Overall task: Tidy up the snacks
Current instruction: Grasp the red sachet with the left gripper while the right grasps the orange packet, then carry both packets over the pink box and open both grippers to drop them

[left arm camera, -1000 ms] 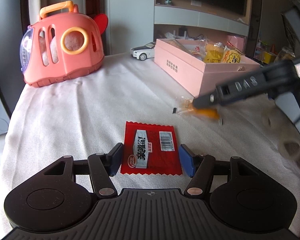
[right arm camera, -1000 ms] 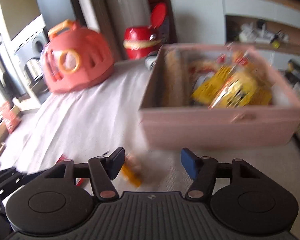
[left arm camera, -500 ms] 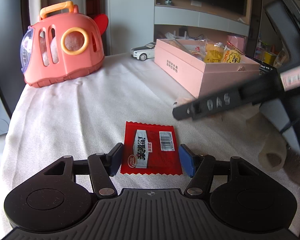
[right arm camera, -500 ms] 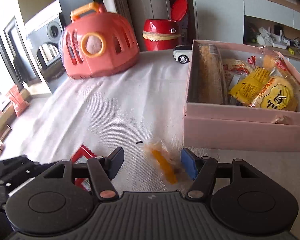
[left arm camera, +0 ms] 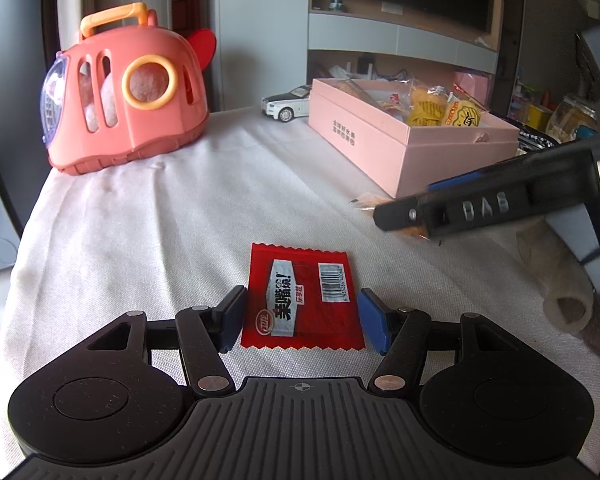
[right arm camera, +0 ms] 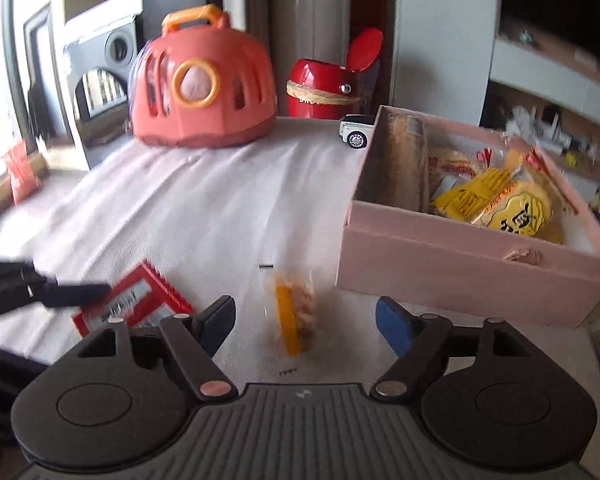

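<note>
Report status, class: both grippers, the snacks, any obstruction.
Left gripper open around red packet. Right gripper open around clear snack bag. Pink box unobstructed.

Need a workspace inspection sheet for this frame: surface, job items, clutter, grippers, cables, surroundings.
Surface: white cloth, flat.
Job's things: red packet flat, between left pads; clear orange snack bag between right pads; pink box open, holding yellow packets.
Clutter: pink carrier toy, toy car, red bin.
Grippers: left gripper open; right gripper open, nothing gripped.
Cables: nothing seen.
Surroundings: shelving, dark screen behind.
</note>
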Motion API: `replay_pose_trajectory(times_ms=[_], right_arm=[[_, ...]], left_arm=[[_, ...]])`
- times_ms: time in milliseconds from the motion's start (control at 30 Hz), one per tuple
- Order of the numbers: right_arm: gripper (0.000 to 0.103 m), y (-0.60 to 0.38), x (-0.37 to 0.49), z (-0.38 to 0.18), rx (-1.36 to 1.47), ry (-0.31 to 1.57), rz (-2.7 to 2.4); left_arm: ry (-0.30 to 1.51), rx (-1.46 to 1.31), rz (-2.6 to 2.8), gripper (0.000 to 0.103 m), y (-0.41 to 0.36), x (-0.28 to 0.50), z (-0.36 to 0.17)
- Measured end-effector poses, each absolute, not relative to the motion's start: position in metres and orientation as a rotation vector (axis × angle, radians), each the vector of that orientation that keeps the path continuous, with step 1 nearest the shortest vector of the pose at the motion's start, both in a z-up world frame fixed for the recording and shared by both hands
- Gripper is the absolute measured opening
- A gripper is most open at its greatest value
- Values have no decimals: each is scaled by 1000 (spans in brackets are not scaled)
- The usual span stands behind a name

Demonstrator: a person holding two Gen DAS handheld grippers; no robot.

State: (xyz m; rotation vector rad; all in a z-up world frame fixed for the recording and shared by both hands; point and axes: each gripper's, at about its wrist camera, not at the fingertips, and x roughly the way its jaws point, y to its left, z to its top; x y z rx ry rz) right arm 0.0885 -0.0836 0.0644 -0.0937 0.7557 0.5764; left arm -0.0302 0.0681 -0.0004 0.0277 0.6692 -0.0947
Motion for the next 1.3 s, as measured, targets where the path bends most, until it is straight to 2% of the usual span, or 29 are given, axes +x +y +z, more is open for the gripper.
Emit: replay_pose_trajectory(times_ms=[33, 167, 233, 300, 633, 800, 900, 967, 1033, 1100, 1167, 1200, 1300], right_arm=[[52, -84, 92, 64, -77, 772, 588], [41, -77, 84, 61, -177, 766, 597], [26, -75, 78, 59, -218, 773, 604], [24, -81, 71, 64, -206, 766, 607], [24, -169, 26, 117, -140, 677, 542], [24, -216, 13, 170, -85, 544, 493], [24, -230, 24, 221, -48, 417, 481], [24, -232, 39, 247, -47, 350, 462], [24, -226, 63, 263, -47, 325, 443], [24, -217, 91, 270, -43, 318, 440], [30, -208, 123, 268, -38, 352, 435], [40, -203, 138, 262, -22, 393, 413], [43, -203, 160, 244, 3, 464, 409]], left_arm=[[669, 26, -95, 66, 68, -30, 0], [667, 23, -95, 66, 69, -30, -1], [665, 15, -96, 66, 70, -30, 0], [662, 7, -95, 66, 71, -31, 0], [638, -3, -253, 65, 35, -55, 29], [465, -28, -353, 65, 18, -38, 101], [361, -68, -339, 65, 10, 0, 148], [373, -99, -326, 66, 0, 40, 161], [462, -157, -331, 66, -10, 90, 150], [534, -252, -370, 66, -15, 140, 117], [585, -278, -315, 60, -15, 170, 89], [593, -293, -295, 60, -13, 177, 81], [614, -355, -308, 58, 0, 181, 71]])
